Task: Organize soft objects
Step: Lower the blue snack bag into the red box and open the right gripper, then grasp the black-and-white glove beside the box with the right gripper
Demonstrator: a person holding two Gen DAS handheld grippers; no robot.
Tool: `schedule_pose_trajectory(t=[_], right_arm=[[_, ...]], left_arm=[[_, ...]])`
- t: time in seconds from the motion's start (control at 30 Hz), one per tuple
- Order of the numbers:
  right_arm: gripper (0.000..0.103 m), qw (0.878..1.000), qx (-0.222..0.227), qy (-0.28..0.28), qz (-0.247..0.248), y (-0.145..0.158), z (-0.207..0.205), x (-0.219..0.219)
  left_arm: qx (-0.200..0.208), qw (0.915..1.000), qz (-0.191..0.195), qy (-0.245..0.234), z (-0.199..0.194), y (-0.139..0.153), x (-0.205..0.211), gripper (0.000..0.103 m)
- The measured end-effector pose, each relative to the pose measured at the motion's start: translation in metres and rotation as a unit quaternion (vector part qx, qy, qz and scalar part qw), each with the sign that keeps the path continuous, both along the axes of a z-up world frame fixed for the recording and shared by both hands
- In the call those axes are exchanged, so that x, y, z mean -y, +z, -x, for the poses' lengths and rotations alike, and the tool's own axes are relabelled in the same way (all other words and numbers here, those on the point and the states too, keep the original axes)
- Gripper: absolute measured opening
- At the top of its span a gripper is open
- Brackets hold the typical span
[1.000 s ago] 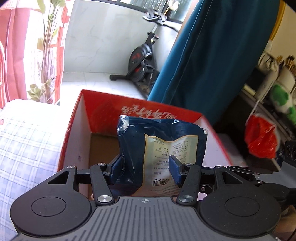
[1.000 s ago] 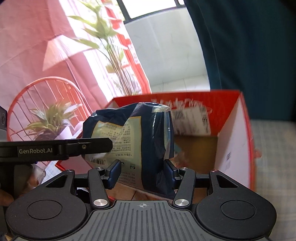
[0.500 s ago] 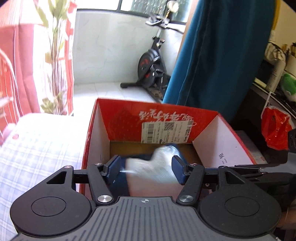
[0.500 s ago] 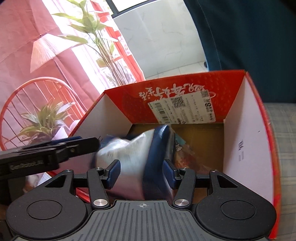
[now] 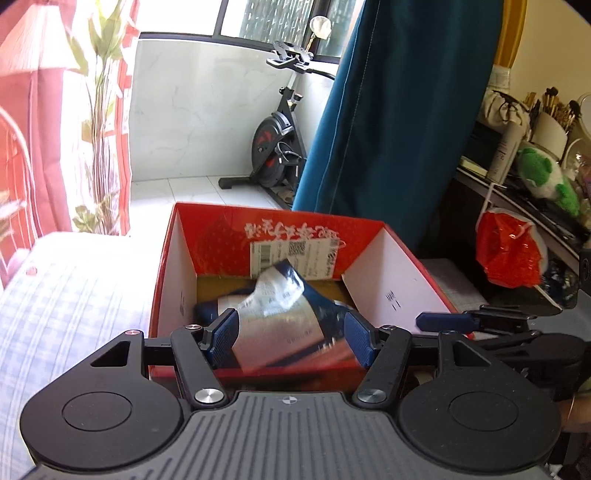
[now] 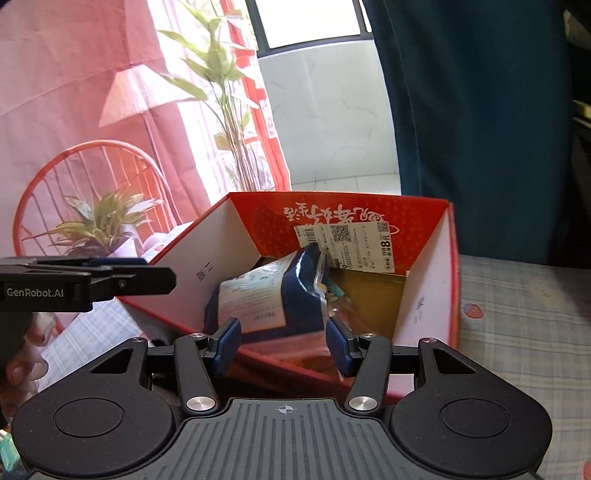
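Inside one box [image 5: 388, 266], one pouch [image 5: 280, 314].

Strong daylight pours through the window [image 5: 273, 22] at the upper middle of both views, washing out the checked cloth [image 5: 74, 291] at left. Fisheye curvature bends the edges; the blue packet [image 5: 280, 314] shows slight motion blur.

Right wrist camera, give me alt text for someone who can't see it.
A dark blue snack bag lies inside an open red cardboard box, beyond the open right gripper. The left gripper reaches in from the left.
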State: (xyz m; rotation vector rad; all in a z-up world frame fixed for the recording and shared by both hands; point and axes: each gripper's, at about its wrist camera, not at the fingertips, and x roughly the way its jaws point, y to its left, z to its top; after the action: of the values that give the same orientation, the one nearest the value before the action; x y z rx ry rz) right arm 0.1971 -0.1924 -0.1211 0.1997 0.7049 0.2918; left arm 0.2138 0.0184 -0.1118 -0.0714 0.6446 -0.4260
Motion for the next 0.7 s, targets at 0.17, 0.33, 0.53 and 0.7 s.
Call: schedule_pose_trajectory(t=[0.17,0.33,0.53,0.7], right_arm=[[0.049,1.000,0.005,-0.002,-0.005,0.004,0.034,0.001],[0.049,1.000,-0.007,-0.003,-0.005,-0.007,0.058,0.000],[0.049,0.998,-0.047,-0.028,-0.041,-0.035,0.057,0.006],[0.052,0.995,-0.060,-0.053,-0.066,-0.051,0.047,0.006]], left_arm=[[-0.016,0.9995,0.009,-0.024,0.025,-0.008,-0.018,0.058],[-0.033,0.9991,-0.009,-0.025,0.034,-0.023,-0.032,0.058],[-0.076,0.9970,0.013,0.003,0.018,-0.044,-0.039,0.060],[-0.093,0.9955,0.017,-0.010,0.007,-0.058,-0.027,0.062]])
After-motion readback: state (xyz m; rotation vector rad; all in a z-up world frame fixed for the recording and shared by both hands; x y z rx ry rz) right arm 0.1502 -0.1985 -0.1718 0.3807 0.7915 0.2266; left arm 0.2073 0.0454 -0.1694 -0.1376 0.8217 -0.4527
